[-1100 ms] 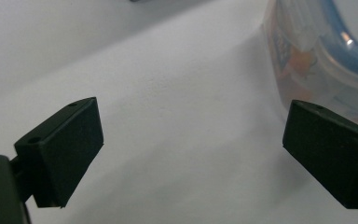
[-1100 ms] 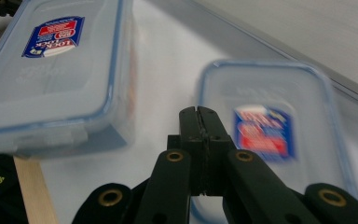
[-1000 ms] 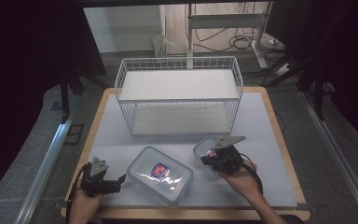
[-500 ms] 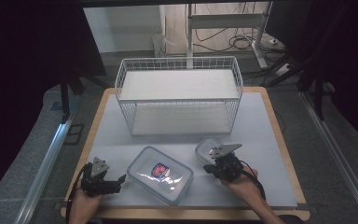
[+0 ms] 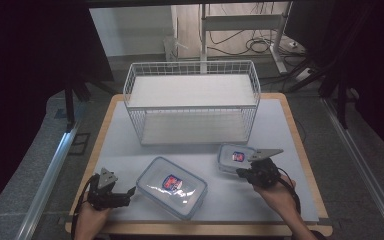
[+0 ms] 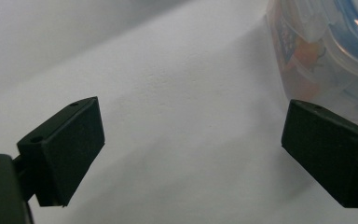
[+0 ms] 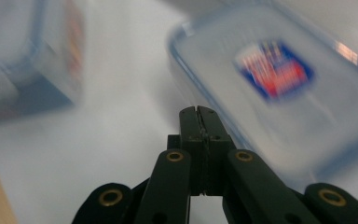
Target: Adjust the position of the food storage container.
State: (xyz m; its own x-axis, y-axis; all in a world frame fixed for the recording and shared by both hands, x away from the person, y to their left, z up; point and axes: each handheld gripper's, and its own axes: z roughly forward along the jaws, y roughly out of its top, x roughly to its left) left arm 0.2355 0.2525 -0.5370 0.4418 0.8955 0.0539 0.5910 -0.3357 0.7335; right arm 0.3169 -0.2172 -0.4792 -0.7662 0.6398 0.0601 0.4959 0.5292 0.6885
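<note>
Both grippers sit low over the white mat [image 5: 280, 125] near the table's front edge. Left gripper [image 5: 125, 192] is spread wide, its two flat black pads [image 6: 67, 144] well apart with nothing but bare mat between them; in its own view a corner of the big box [image 6: 326, 51] shows just beyond the right pad. Right gripper [image 7: 198, 112] is pressed fully closed, jaw against jaw, grasping nothing; in the high view it [image 5: 241, 172] lies at the near edge of the small box [image 5: 232, 156], whether touching it I cannot tell.

The big box [image 5: 172, 186] is a clear plastic rectangle with rounded corners, a blue seal line round its lid and a red-and-blue label in the middle; the writing on the label is too small to read. It lies flat on the mat between the two grippers, turned at a slant. The small box has the same make of lid and label; in the right gripper view that label [image 7: 274, 70] is blurred, so no word can be made out.

Behind them stands a white wire rack [image 5: 192, 102], a fine grid with two flat shelves, open toward the person.
</note>
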